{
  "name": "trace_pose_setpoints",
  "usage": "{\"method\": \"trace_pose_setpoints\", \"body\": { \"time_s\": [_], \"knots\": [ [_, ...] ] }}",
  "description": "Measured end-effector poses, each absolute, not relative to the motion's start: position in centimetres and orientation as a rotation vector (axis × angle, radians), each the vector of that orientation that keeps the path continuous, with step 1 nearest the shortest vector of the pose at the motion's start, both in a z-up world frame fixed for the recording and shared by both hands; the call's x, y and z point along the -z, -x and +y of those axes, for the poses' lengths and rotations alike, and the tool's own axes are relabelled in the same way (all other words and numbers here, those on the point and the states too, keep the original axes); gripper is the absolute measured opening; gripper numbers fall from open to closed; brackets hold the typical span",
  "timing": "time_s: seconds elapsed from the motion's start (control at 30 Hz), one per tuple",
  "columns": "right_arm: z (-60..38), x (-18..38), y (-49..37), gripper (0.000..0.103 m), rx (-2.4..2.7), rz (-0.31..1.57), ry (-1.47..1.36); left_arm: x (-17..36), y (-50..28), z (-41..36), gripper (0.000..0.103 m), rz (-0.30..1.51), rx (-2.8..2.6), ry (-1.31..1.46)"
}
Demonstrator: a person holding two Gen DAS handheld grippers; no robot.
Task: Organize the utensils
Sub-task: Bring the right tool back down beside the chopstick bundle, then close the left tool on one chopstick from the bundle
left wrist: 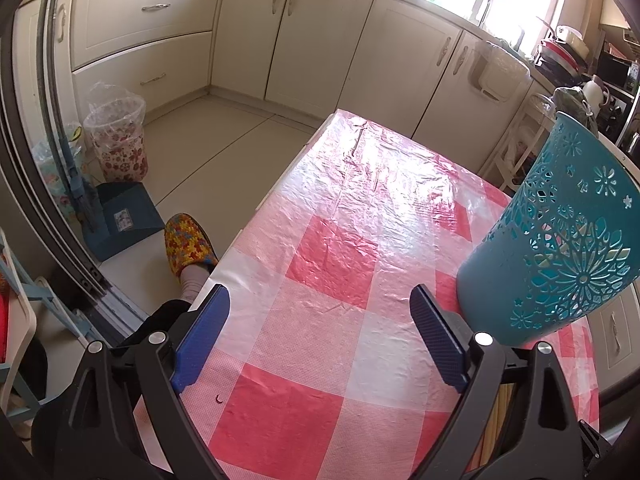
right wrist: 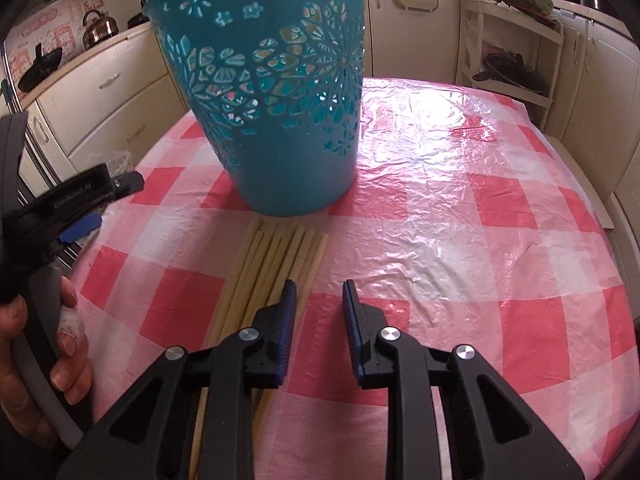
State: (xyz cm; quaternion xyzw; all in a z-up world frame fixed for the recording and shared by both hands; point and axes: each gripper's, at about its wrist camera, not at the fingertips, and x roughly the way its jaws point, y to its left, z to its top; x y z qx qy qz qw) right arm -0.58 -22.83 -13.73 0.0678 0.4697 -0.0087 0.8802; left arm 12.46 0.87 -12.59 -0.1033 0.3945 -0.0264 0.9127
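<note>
The right gripper [right wrist: 318, 292], jaws narrowly parted and empty, hovered just beside a row of wooden chopsticks [right wrist: 272, 264] lying on the checked tablecloth [right wrist: 480, 240]. The left gripper [left wrist: 320, 320] gaped wide, holding nothing. Beyond stood the teal holder [right wrist: 276, 92], upright. Pickup appeared not yet begun; next likely required shifting left over one chopstick and closing.

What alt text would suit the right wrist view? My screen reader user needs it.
A right claw, open and empty, hovers over a bundle of pale wooden chopsticks lying on a pink-and-white checked plastic tablecloth. Just beyond them stands a tall teal plastic cup with flower cut-outs.
</note>
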Motion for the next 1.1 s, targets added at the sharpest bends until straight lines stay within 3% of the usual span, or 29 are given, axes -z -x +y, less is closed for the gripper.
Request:
{"method": "trace_pose_setpoints", "body": {
  "time_s": [0.23, 0.57, 1.1],
  "knots": [
    [-23.8, 13.6, 0.4, 0.011, -0.005, 1.002, -0.084, 12.5, -12.3, 0.0, 0.088, 0.83, 0.095, 0.178],
    [-27.8, 13.9, 1.3, 0.01, -0.04, 0.978, -0.199, 12.1, -7.4, -8.4, 0.088, 0.866, 0.317, -0.096],
    [-28.9, 14.1, 1.4, 0.01, -0.072, 0.963, -0.291, 14.0, -7.4, -10.4, 0.088, 0.958, 0.247, -0.179]
  ]
}}
